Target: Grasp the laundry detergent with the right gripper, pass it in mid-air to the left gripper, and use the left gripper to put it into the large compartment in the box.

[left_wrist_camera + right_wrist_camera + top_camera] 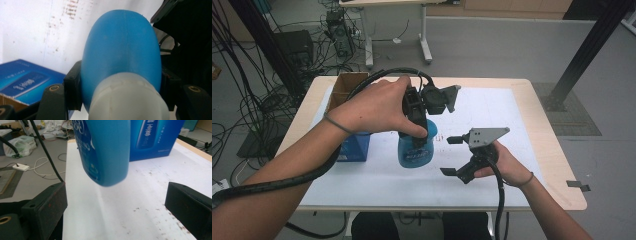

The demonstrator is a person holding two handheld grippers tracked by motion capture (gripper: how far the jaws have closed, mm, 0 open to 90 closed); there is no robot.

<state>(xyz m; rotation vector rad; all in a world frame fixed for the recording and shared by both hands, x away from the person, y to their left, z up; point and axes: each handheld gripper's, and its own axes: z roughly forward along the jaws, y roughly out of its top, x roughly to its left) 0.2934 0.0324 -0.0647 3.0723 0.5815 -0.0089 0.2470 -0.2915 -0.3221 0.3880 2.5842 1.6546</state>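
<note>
Blue translucent plastic, a squat bottle with a pale frosted neck, hangs in the left tongs, whose pads pinch it on opposite sides just under that neck; in the left gripper view the two black pads press flat against the bottle's shoulder. Gripping so high probably keeps the body free below, so that the other tool can come at it from the side or beneath. In the right gripper view the bottle's base appears to float clear of the white paper sheet covering the desk, though the exact gap is hard to judge.

The right tongs sit low and just to the bottle's right, jaws spread wide with nothing between them and aimed towards the bottle's lower half. That pose reads as a readiness to take over or steady the body, perhaps so the neck can be freed.

Behind the bottle, near the left side of the sheet, stands a blue printed cardboard box with an open brown cardboard carton just beyond it; the bottle is held beside that box, not touching it, which suggests the packaging is where it belongs.
</note>
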